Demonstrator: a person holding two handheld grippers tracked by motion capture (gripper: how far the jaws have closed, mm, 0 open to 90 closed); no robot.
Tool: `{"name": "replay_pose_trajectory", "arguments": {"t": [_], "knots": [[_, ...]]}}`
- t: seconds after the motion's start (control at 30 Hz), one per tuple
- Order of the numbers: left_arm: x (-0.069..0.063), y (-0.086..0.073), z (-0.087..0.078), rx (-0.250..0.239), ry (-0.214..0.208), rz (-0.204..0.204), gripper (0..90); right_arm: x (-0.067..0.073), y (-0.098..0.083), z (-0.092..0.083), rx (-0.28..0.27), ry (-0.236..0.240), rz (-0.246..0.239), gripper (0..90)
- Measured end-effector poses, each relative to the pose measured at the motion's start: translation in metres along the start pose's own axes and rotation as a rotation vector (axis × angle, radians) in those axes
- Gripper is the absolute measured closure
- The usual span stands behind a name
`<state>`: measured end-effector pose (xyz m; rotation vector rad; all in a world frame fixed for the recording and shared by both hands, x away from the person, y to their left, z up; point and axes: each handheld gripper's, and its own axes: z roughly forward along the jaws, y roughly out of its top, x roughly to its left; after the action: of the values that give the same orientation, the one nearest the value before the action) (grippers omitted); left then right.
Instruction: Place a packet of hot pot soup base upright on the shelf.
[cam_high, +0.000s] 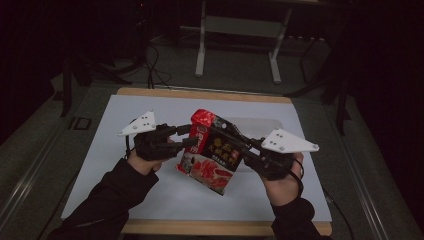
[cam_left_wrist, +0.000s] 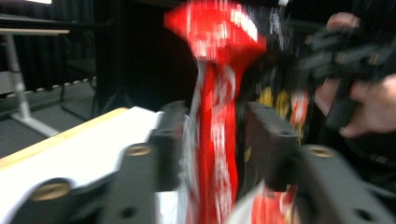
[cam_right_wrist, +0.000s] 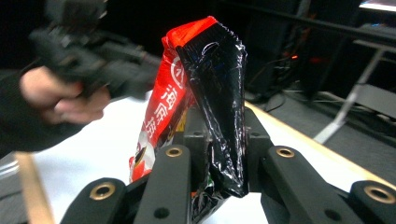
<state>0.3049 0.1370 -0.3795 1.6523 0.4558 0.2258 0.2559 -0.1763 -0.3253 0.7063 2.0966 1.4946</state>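
Snack bag (cam_high: 212, 152) pinched in right tongs (cam_right_wrist: 219, 140); left tongs (cam_left_wrist: 212, 140) loosened around it.

In the left gripper view the red and black snack bag (cam_left_wrist: 217, 121) is smeared by motion blur, so its print cannot be read, and its lower end runs off the bottom edge. In the high view the bag (cam_high: 212, 152) hides the tips of the right gripper (cam_high: 235, 136), and the room around the table (cam_high: 150, 200) is too dark to make out. In the right gripper view the bag's bottom (cam_right_wrist: 205, 205) is covered by the jaws, and the left gripper (cam_right_wrist: 107, 60) is blurred.
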Motion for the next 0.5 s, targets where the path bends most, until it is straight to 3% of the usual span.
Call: {"name": "replay_pose_trajectory", "arguments": {"t": [0.07, 0.2, 0.5], "knots": [[-0.001, -0.003, 0.002, 0.039, 0.01, 0.014, 32.4, -0.005, 0.005, -0.004, -0.018, -0.028, 0.01, 77.7], [0.0, -0.009, 0.003, 0.056, 0.009, 0.02, 15.9, -0.015, 0.017, -0.012, -0.05, -0.085, 0.025, 77.6], [0.002, -0.026, -0.005, 0.077, 0.065, 0.034, 1.9, -0.036, 0.038, -0.021, -0.095, -0.215, 0.057, 77.5]]}}
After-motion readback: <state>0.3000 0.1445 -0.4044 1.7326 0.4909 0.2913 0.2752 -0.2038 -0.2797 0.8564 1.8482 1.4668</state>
